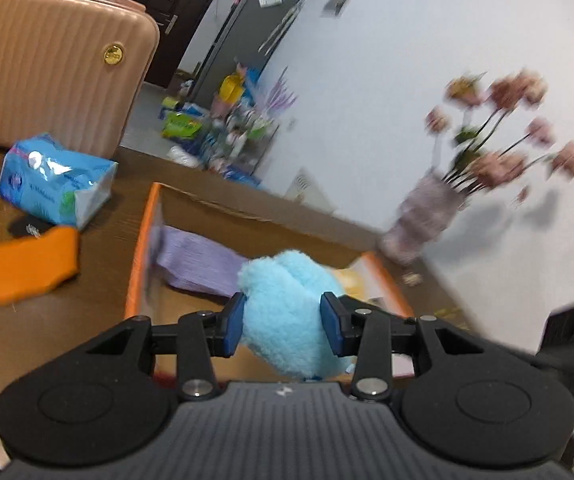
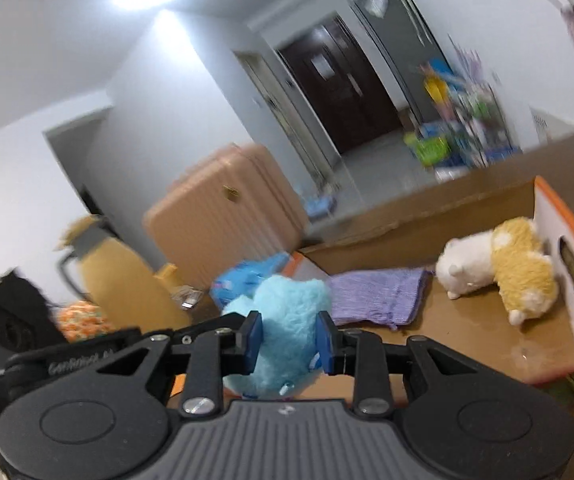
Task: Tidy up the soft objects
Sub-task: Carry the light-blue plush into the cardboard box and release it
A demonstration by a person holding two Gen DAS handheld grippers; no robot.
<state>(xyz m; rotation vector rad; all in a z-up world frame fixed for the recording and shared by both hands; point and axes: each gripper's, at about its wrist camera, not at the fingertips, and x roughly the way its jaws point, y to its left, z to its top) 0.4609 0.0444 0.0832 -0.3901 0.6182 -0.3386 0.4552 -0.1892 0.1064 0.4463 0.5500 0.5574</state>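
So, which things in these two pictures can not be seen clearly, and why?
- Blue plush toy: in the left wrist view its lower part is hidden behind the left tongs; the right tongs do the same in the right wrist view.
- Flowers in the vase: motion blur, left view.
- Tissue pack: print too blurred to read.
- Box: its near corner is cut off behind the tongs, right view.

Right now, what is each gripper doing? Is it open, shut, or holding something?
Left gripper: shut on the fluffy light-blue plush toy.
Right gripper: shut on the same light-blue plush toy, above the cardboard box.
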